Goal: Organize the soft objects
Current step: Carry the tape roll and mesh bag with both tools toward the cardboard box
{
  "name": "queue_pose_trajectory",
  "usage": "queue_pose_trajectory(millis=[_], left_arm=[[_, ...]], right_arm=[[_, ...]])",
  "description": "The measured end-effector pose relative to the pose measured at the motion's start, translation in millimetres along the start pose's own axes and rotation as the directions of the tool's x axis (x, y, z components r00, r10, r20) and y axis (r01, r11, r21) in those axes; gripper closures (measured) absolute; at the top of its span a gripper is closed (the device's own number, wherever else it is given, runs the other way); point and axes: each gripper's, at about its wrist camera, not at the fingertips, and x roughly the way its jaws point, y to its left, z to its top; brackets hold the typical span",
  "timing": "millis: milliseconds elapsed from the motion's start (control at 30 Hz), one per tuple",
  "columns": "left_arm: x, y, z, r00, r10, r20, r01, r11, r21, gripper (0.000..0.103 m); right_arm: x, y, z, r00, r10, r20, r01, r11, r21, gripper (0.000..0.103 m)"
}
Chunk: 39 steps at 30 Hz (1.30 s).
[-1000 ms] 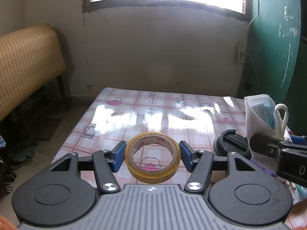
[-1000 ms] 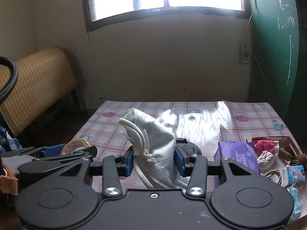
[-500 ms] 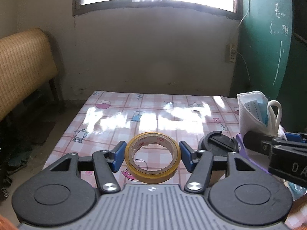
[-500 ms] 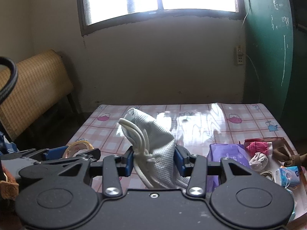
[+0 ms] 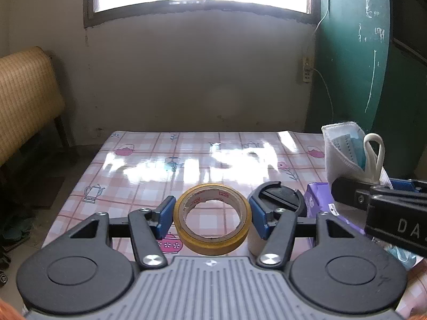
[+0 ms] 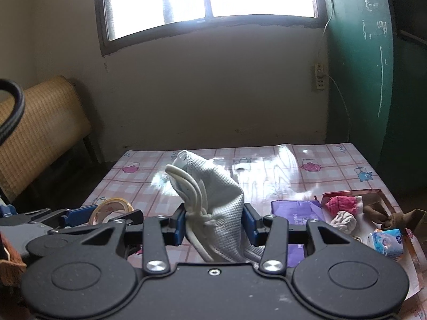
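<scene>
My left gripper [image 5: 212,220] is shut on a yellow tape roll [image 5: 212,220], held above the near part of the checked table [image 5: 165,165]. My right gripper [image 6: 214,225] is shut on a white face mask [image 6: 213,200] with white ear loops, held upright above the table. The mask also shows at the right of the left wrist view [image 5: 347,152], with a blue mask tucked inside it. The tape roll and left gripper show at the left of the right wrist view [image 6: 112,209].
A black round holder [image 5: 280,197] and a purple pack [image 6: 296,213] lie on the table between the grippers. At the right a brown tray [image 6: 373,197] holds a pink cloth [image 6: 341,204], a white cloth [image 6: 344,220] and a blue tissue pack [image 6: 385,242]. A woven chair [image 5: 24,101] stands left.
Both grippers have lifted and drawn back a little with their loads, so more of the table's far side shows. Both grips are unchanged.
</scene>
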Motion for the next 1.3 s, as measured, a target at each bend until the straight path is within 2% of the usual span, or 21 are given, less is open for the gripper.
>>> queue_pose_trajectory(millis=[1300], left_arm=[[10, -75, 6, 0.989, -0.146, -0.010, 0.146, 0.986, 0.076, 0.042]], right_arm=[[-20, -93, 2, 0.988, -0.156, 0.022, 0.153, 0.984, 0.088, 0.050]])
